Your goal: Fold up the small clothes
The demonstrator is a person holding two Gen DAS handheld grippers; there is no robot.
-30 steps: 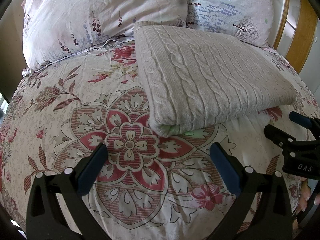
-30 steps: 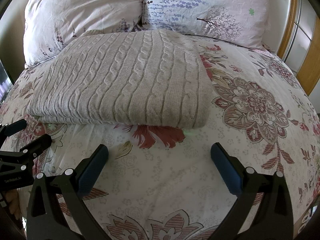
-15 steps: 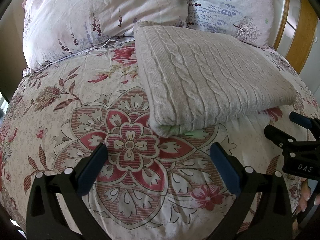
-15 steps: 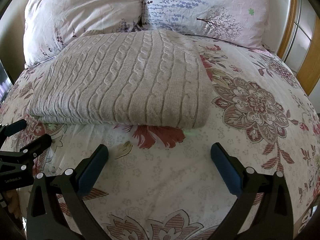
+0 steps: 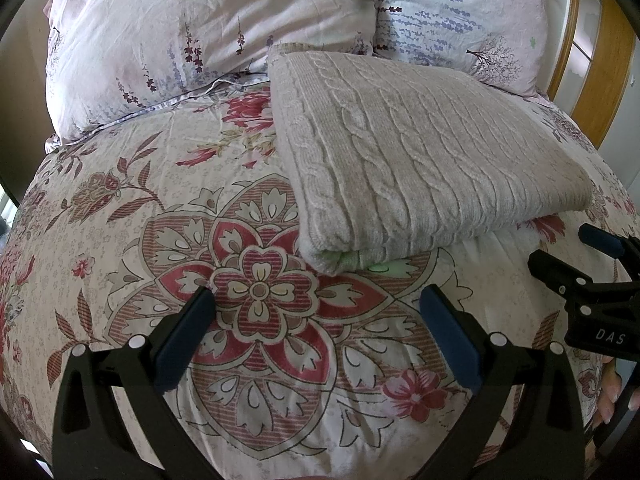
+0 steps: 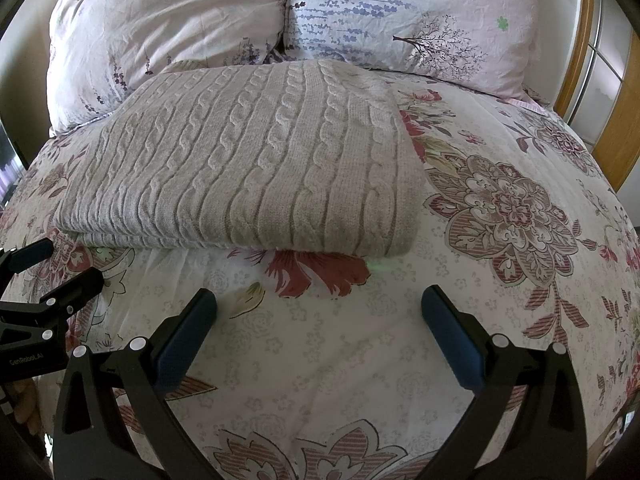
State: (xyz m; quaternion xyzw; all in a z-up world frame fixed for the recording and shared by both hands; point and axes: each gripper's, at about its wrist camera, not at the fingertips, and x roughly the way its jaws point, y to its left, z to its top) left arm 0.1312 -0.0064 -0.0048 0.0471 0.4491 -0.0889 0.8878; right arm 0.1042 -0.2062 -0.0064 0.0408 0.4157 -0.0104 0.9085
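Note:
A beige cable-knit sweater [image 5: 420, 152] [image 6: 256, 168] lies folded into a thick rectangle on the flowered bed cover, its far edge close to the pillows. My left gripper [image 5: 316, 300] hovers open just short of the fold's near left corner, empty between its blue pads. My right gripper [image 6: 318, 300] is open and empty too, a little short of the sweater's near right edge. Each gripper shows in the other's view: the right one [image 5: 560, 252] at the right border, the left one [image 6: 64, 264] at the left border. Neither touches the sweater.
Two flowered pillows [image 5: 208, 32] [image 6: 400, 12] stand against the head of the bed behind the sweater. A wooden bed frame and a window [image 6: 600, 80] are at the right. The flowered bed cover [image 6: 512, 208] is bare to the right of the sweater and to its left [image 5: 120, 200].

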